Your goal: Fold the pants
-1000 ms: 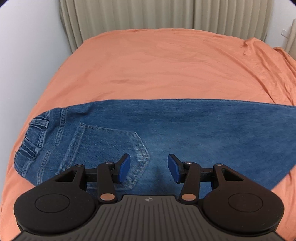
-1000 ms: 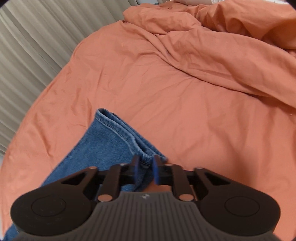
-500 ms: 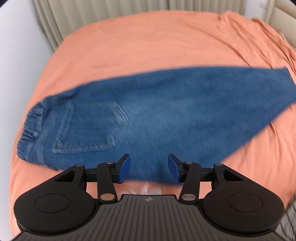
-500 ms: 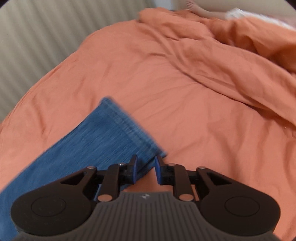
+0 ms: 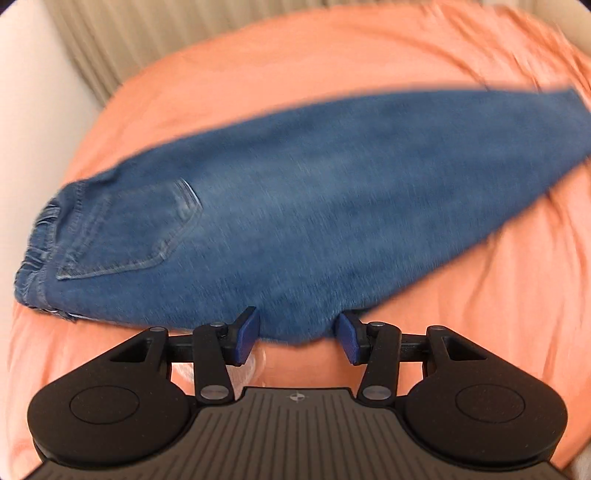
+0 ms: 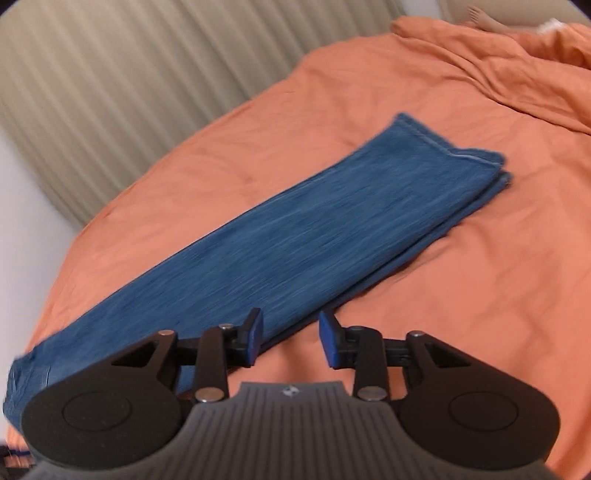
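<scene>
Blue jeans [image 5: 295, 206] lie flat across an orange bed, folded lengthwise so one leg covers the other. The waistband and a back pocket [image 5: 125, 236] are at the left in the left wrist view; the stacked hems [image 6: 454, 155] lie at the far right in the right wrist view. My left gripper [image 5: 297, 338] is open, hovering at the near edge of the denim, nothing pinched. My right gripper [image 6: 291, 338] has its jaws opening; it stands back from the jeans [image 6: 280, 240], only the leg's near edge in front of its left finger, nothing gripped.
The orange sheet [image 5: 480, 332] covers the whole bed. A rumpled orange duvet [image 6: 517, 74] is heaped at the far right, with a person's bare foot [image 6: 480, 18] beyond it. Beige pleated curtains [image 6: 129, 92] and a white wall [image 5: 29, 129] border the bed.
My right gripper let go of the hem, opened and pulled back along the leg toward the waist. The left gripper drew back to the near edge of the jeans, still open.
</scene>
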Tool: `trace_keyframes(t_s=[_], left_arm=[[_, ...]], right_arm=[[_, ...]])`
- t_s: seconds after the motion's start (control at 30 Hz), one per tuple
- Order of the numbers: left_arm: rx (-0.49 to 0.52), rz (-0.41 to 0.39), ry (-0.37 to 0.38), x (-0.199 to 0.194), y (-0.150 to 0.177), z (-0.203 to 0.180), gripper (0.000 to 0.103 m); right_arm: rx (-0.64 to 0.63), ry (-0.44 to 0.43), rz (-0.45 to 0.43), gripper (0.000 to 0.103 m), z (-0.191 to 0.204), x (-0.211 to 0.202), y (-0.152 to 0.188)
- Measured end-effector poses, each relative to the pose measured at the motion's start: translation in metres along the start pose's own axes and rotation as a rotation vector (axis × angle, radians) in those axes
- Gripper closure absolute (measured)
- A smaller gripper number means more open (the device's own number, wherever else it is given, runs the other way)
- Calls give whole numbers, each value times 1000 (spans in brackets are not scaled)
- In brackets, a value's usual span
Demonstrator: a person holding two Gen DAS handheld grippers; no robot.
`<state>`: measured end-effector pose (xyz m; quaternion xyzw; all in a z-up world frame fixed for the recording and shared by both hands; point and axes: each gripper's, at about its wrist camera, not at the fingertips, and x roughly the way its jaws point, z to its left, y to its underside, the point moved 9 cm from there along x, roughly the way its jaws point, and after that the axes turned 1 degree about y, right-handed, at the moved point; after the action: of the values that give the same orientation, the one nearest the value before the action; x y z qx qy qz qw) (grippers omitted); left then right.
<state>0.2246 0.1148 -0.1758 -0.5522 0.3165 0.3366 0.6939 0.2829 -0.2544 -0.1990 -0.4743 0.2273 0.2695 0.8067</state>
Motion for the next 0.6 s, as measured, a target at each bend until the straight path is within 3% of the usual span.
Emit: trace_keyframes(t_s=[0.1,0.13,0.3,0.4,0.47,0.5,0.53,0.57,0.6], left_arm=[[-143,-26,26,-2,-10,9,40],[-180,-13,25,1,-12,11,40],[-369,90,-43,13,6,16,38],[-621,90,-24,19,23,28,38],[-791,37,25,20,27,36,39],[-836,1,47,20,26,39,42],[-860,-21,60,18,25,40,52],[-866,-27,71,18,22,39,69],[-852,-23,79,17,19,37,79]], right_arm=[[-114,49,-45,68,11,-3,0],[-134,57,-62,64,12,-4,-1],[-128,91,-53,64,1,7,-3],[-98,93,-45,64,-8,15,-5],[-90,94,-49,64,-9,16,-5],[-88,92,-49,64,-10,17,-6],[-86,89,-45,64,-11,17,-5],[-82,87,-39,64,-11,18,-5],[-79,84,-34,64,-12,19,-4]])
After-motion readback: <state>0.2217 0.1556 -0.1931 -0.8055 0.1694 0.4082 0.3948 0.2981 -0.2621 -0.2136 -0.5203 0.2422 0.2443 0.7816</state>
